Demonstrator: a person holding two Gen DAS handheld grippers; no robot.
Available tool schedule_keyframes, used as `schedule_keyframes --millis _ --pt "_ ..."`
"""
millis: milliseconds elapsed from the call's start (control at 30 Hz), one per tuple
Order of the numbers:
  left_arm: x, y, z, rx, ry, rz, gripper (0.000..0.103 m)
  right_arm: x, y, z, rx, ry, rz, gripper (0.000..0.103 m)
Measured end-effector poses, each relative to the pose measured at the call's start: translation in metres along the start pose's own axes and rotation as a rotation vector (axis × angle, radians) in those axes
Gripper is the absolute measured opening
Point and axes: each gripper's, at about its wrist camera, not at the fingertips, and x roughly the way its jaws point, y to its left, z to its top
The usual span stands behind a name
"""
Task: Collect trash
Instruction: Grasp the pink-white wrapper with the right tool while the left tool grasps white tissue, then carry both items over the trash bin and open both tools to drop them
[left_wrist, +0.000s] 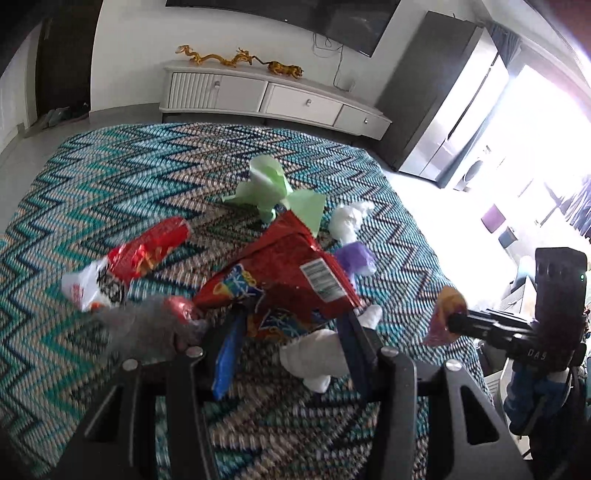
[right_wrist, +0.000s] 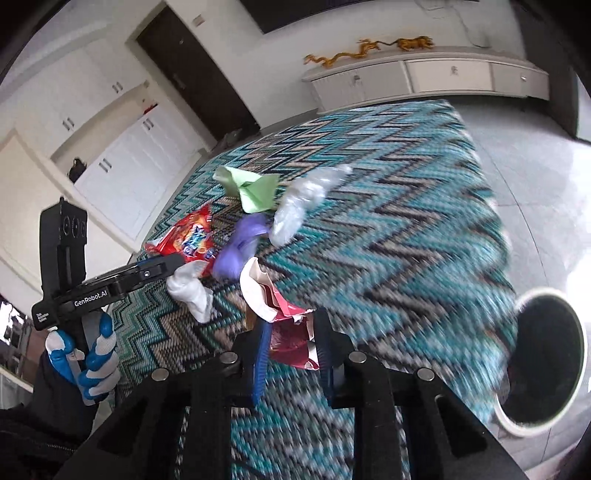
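Right tool (right_wrist: 291, 343) clamped on pink wrapper (right_wrist: 291, 332); bin (right_wrist: 546, 358) sits to its right, off the rug's edge. Left tool (left_wrist: 291, 332) grips red chip bag (left_wrist: 288, 273), farther from bin.

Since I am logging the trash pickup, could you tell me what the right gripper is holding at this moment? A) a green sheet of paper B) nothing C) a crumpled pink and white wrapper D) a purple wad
C: in the right wrist view the right gripper has its fingers closed on the crumpled pink and white wrapper, while the green paper lies on the zigzag rug.
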Motion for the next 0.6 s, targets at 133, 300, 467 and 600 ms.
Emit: schedule_keyframes --millis 133,300,467,600 --pt "-0.001 -0.003 -0.017 -0.009 0.034 -0.004 0.049 -0.015 -0.006 -0.009 0.035 -0.030 0.008 0.022" --pt "-0.002 -0.006 -0.032 -0.022 0.052 -0.002 0.049 -0.025 -0.006 -0.017 0.052 -0.054 0.022 0.022" --pt "0.004 -0.015 -0.035 0.005 0.060 0.009 0.049 -0.035 -0.006 -0.026 0.054 -0.073 0.031 0.022" --pt "0.016 -0.022 -0.033 0.015 0.078 0.017 0.048 -0.044 -0.008 -0.031 0.060 -0.092 0.026 0.022"
